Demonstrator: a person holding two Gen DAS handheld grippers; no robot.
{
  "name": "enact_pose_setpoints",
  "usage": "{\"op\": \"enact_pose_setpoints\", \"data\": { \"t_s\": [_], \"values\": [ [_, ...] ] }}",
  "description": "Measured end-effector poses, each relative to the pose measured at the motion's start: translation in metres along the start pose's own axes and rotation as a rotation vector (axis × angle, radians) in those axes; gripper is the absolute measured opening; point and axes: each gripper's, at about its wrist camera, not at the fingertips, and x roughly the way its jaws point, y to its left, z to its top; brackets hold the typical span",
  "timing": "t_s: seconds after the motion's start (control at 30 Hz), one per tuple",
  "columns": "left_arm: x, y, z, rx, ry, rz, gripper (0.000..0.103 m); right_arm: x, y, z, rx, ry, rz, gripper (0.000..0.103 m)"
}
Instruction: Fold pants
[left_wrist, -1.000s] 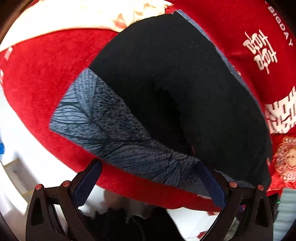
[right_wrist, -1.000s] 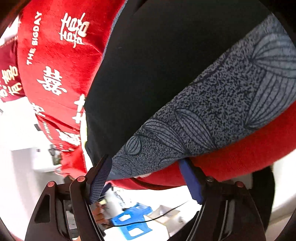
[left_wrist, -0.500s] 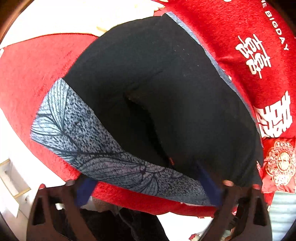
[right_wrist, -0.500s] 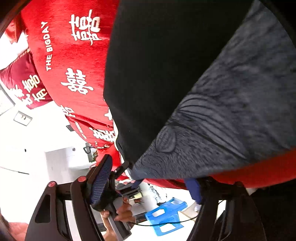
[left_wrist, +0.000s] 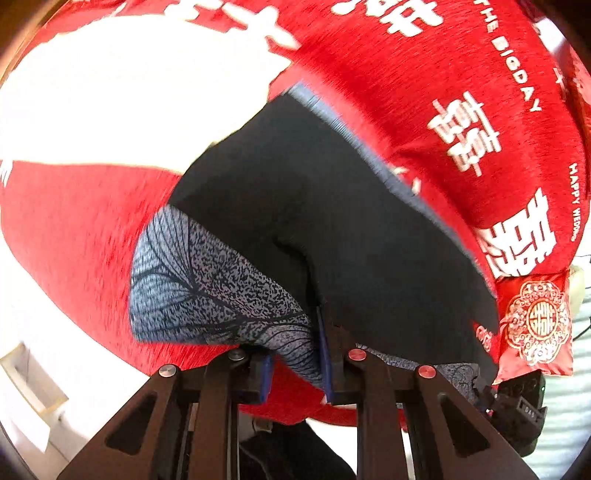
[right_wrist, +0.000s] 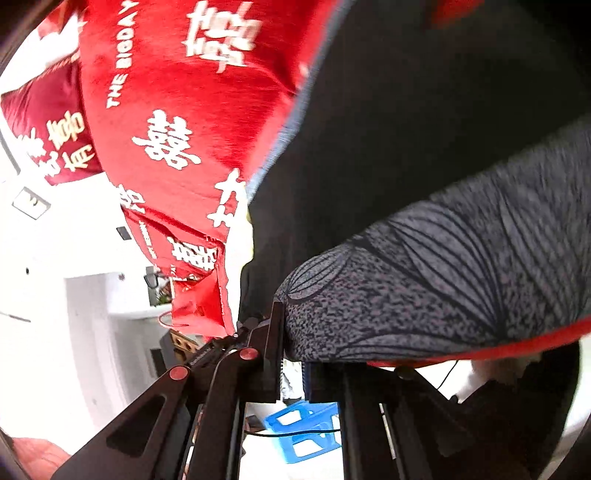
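Black pants (left_wrist: 332, 229) lie on the red blanket (left_wrist: 461, 110); left claw (left_wrist: 295, 363) and right claw (right_wrist: 291, 354) each grasp their patterned waistband (left_wrist: 207, 280).

Your right gripper (right_wrist: 292, 363) pinches grey leaf-print waistband (right_wrist: 424, 288) of black pants (right_wrist: 406, 110); red blanket (right_wrist: 177, 110) underneath.

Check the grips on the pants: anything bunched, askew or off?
Nothing stands out. The left gripper is shut on the patterned grey band of the black pants, which bunches only at the pads. The right gripper pinches the band's other corner. The red blanket lies under the pants.
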Motion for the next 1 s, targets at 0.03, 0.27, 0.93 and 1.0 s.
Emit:
{"op": "enact_pose_setpoints", "data": {
  "t_s": [0.03, 0.27, 0.93, 1.0],
  "values": [
    [-0.002, -0.006, 0.006, 0.009, -0.008, -0.001, 0.022, -0.002, 0.008, 0.005, -0.016, 0.001, -0.005, 0.008],
    [0.001, -0.051, 0.070, 0.049, -0.069, 0.018, 0.022, 0.003, 0.053, 0.081, -0.103, 0.042, -0.017, 0.008],
    [0.144, -0.114, 0.203, 0.127, -0.125, 0.319, 0.075, 0.123, 0.019, 0.290, -0.065, 0.292, -0.252, 0.056],
    [0.129, -0.114, 0.201, 0.158, -0.146, 0.345, 0.076, 0.114, 0.046, 0.280, -0.159, 0.299, -0.241, 0.082]
  ]
}}
